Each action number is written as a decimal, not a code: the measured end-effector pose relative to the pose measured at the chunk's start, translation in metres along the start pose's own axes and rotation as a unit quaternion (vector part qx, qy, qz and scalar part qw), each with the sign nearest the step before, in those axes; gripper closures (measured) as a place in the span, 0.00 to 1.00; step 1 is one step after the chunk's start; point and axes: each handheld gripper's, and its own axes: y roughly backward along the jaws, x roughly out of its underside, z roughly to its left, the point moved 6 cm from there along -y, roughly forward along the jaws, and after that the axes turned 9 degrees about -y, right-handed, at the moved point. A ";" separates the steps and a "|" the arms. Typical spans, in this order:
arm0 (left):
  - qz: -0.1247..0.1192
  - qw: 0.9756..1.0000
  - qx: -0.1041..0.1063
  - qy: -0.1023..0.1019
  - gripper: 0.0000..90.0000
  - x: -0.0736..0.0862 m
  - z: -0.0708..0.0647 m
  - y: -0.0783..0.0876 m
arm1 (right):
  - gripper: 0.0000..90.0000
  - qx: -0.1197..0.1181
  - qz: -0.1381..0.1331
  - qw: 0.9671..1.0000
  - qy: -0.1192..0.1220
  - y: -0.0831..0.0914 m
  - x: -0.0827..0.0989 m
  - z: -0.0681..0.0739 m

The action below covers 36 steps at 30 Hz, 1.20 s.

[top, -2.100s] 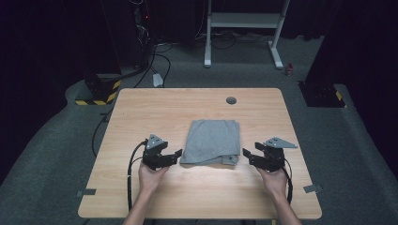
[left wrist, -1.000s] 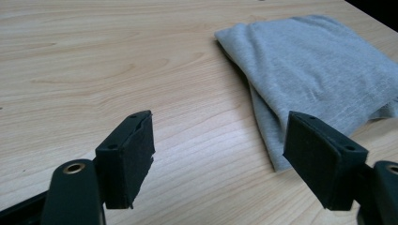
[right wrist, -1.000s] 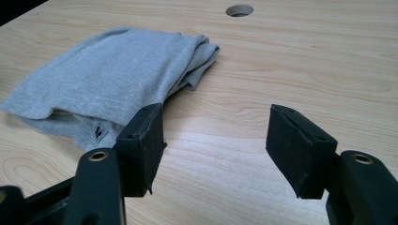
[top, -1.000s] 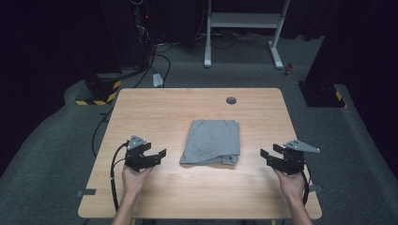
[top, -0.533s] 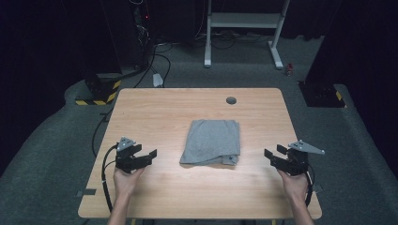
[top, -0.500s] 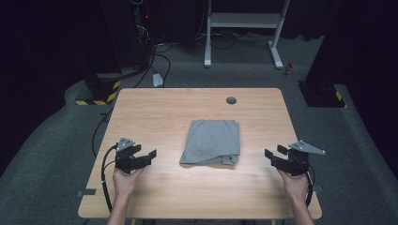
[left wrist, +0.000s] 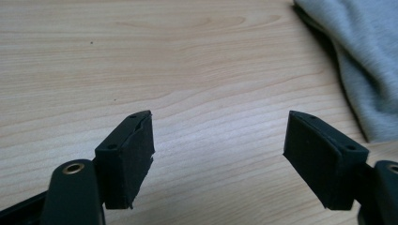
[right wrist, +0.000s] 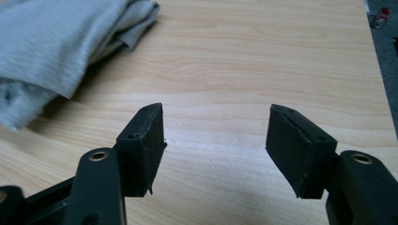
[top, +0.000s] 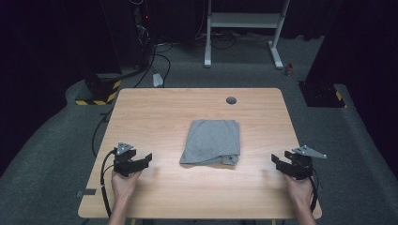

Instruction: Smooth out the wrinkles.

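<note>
Left hand-held gripper (top: 146, 159): jaws wide apart, empty, above bare worktop (top: 159, 112), near its left front edge. Right hand-held gripper (top: 278, 161): jaws wide apart, empty, near the right edge. Folded grey cloth (top: 212, 140): flat at centre, between both, well apart from each. Nothing between grippers and cloth. Grommet (top: 231, 100): behind the cloth.

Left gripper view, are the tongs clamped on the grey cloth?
No, the left tongs stand open over bare wooden table, with the folded grey cloth off to one side.
</note>
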 end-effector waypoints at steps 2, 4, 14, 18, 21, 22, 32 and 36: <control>0.007 1.000 -0.010 -0.005 0.27 0.003 0.001 -0.003 | 0.41 0.009 0.007 1.000 0.009 -0.003 0.003 -0.002; 0.014 1.000 -0.013 -0.008 0.27 0.005 0.001 -0.005 | 0.41 0.016 0.013 1.000 0.014 -0.005 0.005 -0.003; 0.040 0.999 -0.028 -0.013 0.26 0.013 0.002 -0.016 | 0.40 0.035 0.033 0.998 0.031 -0.016 0.015 -0.006; 0.041 0.999 -0.032 -0.010 0.26 0.016 0.003 -0.021 | 0.39 0.041 0.041 0.998 0.033 -0.023 0.017 -0.005; 0.035 0.999 -0.034 -0.008 0.26 0.015 0.003 -0.022 | 0.39 0.045 0.048 0.997 0.040 -0.027 0.018 -0.003; 0.033 0.999 -0.032 -0.007 0.26 0.015 0.003 -0.022 | 0.39 0.044 0.049 0.997 0.042 -0.028 0.019 -0.002; 0.035 0.997 -0.047 -0.042 0.23 0.016 -0.002 -0.026 | 0.35 0.038 0.042 0.997 0.046 -0.035 0.020 0.001; 0.035 0.998 -0.042 -0.043 0.22 0.016 -0.005 -0.027 | 0.35 0.038 0.042 0.997 0.048 -0.035 0.020 0.002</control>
